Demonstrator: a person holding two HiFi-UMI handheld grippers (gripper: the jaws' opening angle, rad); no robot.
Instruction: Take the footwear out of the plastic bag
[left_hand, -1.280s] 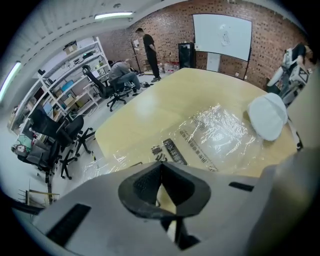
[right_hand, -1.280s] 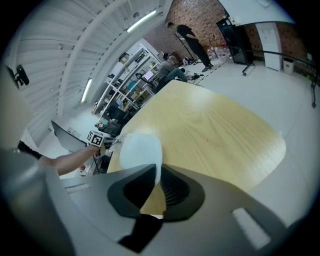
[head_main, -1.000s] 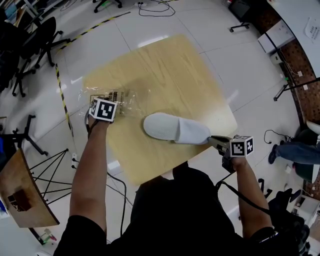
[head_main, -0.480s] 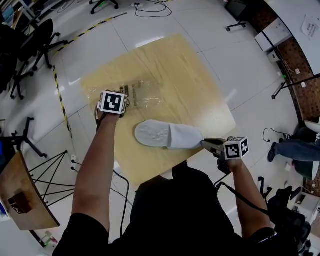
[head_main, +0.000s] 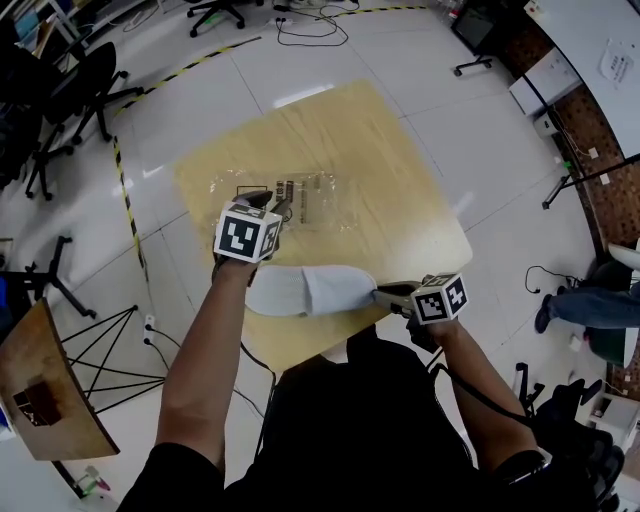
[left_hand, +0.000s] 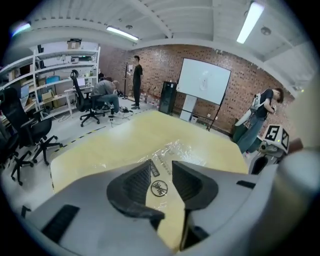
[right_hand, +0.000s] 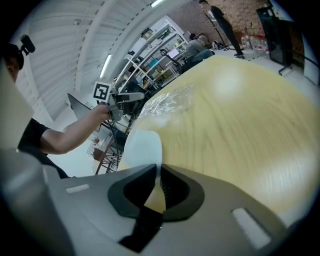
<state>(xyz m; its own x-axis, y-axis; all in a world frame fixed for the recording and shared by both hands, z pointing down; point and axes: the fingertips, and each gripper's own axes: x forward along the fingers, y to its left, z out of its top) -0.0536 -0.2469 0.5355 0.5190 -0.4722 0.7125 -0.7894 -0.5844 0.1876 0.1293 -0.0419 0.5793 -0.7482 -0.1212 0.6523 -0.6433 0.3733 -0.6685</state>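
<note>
A white slipper (head_main: 300, 290) lies out of the bag near the table's front edge, and in the right gripper view the slipper (right_hand: 142, 147) shows just past the jaws. My right gripper (head_main: 388, 295) is shut on its right end. The clear plastic bag (head_main: 305, 198) lies flat and crumpled further back on the wooden table (head_main: 400, 170). My left gripper (head_main: 268, 207) hovers at the bag's near left corner; its jaws have just been opening and stand open with nothing between them. Beyond them in the left gripper view lies the bag (left_hand: 176, 149).
Office chairs (head_main: 60, 90) stand on the tiled floor at the far left, beside a yellow-black floor tape (head_main: 125, 190). A small wooden board on a stand (head_main: 45, 385) is at the near left. Cables (head_main: 310, 15) lie beyond the table.
The left gripper has let go of the bag, opened and lifted off toward the slipper. The right gripper has pulled the slipper leftward along the table's front edge.
</note>
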